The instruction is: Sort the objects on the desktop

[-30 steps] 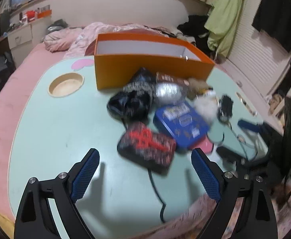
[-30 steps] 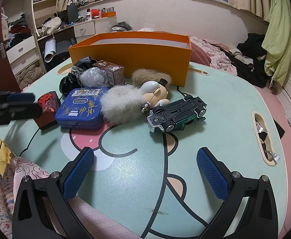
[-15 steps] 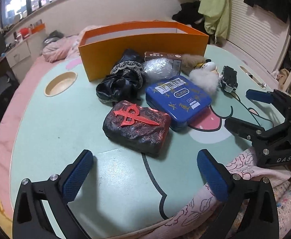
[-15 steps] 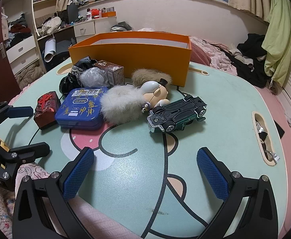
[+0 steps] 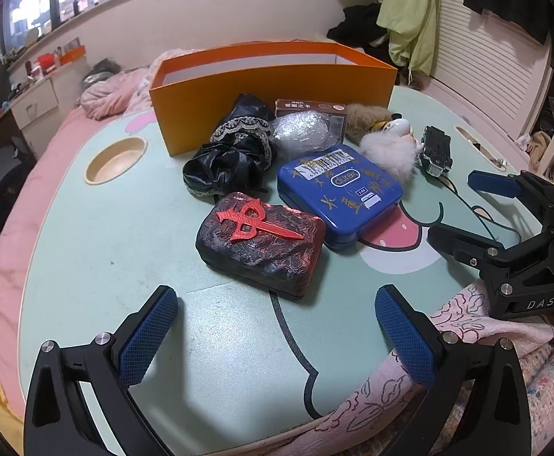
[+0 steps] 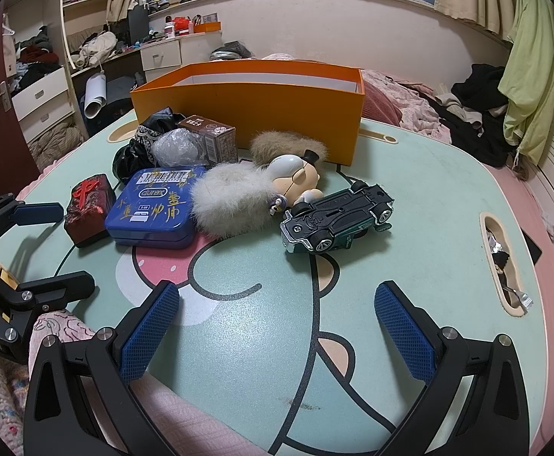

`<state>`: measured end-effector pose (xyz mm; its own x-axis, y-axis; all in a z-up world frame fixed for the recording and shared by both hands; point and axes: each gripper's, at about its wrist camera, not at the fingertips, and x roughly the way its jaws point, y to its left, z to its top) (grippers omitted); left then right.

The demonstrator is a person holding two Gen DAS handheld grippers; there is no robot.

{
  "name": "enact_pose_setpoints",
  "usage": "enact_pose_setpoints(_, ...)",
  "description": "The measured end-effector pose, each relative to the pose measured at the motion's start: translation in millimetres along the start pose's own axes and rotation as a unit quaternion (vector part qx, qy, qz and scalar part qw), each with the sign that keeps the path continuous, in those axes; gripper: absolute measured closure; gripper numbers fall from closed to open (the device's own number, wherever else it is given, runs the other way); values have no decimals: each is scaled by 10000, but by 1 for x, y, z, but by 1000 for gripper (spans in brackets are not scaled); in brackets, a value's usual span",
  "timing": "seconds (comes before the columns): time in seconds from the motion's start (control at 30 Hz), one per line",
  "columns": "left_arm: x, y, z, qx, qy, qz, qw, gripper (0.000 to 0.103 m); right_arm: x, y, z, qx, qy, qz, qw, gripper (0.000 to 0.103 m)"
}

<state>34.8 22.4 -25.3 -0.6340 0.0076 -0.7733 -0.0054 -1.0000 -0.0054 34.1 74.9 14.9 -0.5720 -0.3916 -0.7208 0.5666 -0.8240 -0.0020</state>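
A pile of small objects lies in front of an open orange box [image 5: 273, 87] [image 6: 250, 102] on the mint table [image 5: 106, 235]: a black block with a red sign [image 5: 259, 237] [image 6: 89, 201], a blue tin [image 5: 339, 190] [image 6: 155, 199], black lace cloth [image 5: 231, 152], a silver wrapped lump [image 5: 301, 133], a brown carton [image 6: 210, 135], white fluff [image 6: 231, 197], a small figure [image 6: 295, 178] and an overturned toy car [image 6: 337, 218]. My left gripper [image 5: 277, 332] stands open just short of the black block, nothing between its pads. My right gripper [image 6: 277, 326] is open over bare table before the car.
A round cup recess [image 5: 115, 154] sits at the table's left, a slot [image 6: 502, 262] with small bits at its right. Pink bedding [image 5: 117, 87] and a drawer unit [image 6: 161, 55] lie behind the box. A patterned pink cloth [image 5: 466, 323] hangs at the near edge.
The left view has rolled and steadied, so the black block and blue tin now sit centred ahead of the left fingers, whose gap has widened. The right gripper has kept still.
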Motion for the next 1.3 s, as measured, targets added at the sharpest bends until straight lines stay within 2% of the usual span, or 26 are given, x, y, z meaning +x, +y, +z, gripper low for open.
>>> enact_pose_setpoints(0.43, -1, 0, 1, -5, -5, -4, 10000, 0, 1, -2, -1, -24, 60, -22, 10000, 2)
enact_pose_setpoints(0.47, -2, -1, 1, -5, -6, -5, 10000, 0, 0, -1, 0, -51, 78, -61, 9999, 7)
enact_pose_setpoints(0.53, -2, -2, 1, -7, -6, -1, 10000, 0, -6, 0, 10, -142, 58, -190, 9997, 30)
enact_pose_setpoints(0.57, -2, -2, 1, -8, -6, 1, 10000, 0, -11, -1, 18, -159, 5, -192, 9997, 33)
enact_pose_setpoints(0.67, -2, -1, 1, -7, -7, -1, 10000, 0, -36, -8, 67, -279, -400, -317, 9983, 48)
enact_pose_setpoints(0.73, -3, -1, 1, -6, -8, -3, 10000, 0, -39, -13, 105, -420, -449, -518, 9968, 67)
enact_pose_setpoints(0.77, -3, -1, 1, -5, -9, -2, 10000, 0, -33, -17, 127, -538, -304, -537, 9966, 72)
enact_pose_setpoints(0.8, -2, -1, 1, -6, -9, -2, 10000, 0, -24, -18, 141, -646, -105, -514, 9965, 82)
enact_pose_setpoints(0.87, -2, -1, 1, -6, -9, -2, 10000, 0, 8, -20, 172, -965, 546, -508, 9925, 85)
enact_pose_setpoints(0.93, -2, -2, 1, -7, -10, -1, 10000, 0, 45, -21, 192, -1277, 1114, -660, 9833, 85)
enact_pose_setpoints(1.0, -2, -2, 1, -8, -12, -3, 10000, 0, 71, -19, 197, -1539, 1452, -832, 9738, 85)
enact_pose_setpoints(1.1, -3, -3, 2, -5, -21, -10, 10000, 0, 102, -15, 198, -1851, 1963, -820, 9594, 85)
enact_pose_setpoints(1.2, -3, -3, 2, -6, -25, -9, 10000, 0, 119, -10, 197, -2145, 2088, -1105, 9477, 85)
enact_pose_setpoints(1.3, -3, -3, 2, -8, -22, -12, 10000, 0, 132, -9, 198, -2218, 2241, -1217, 9412, 81)
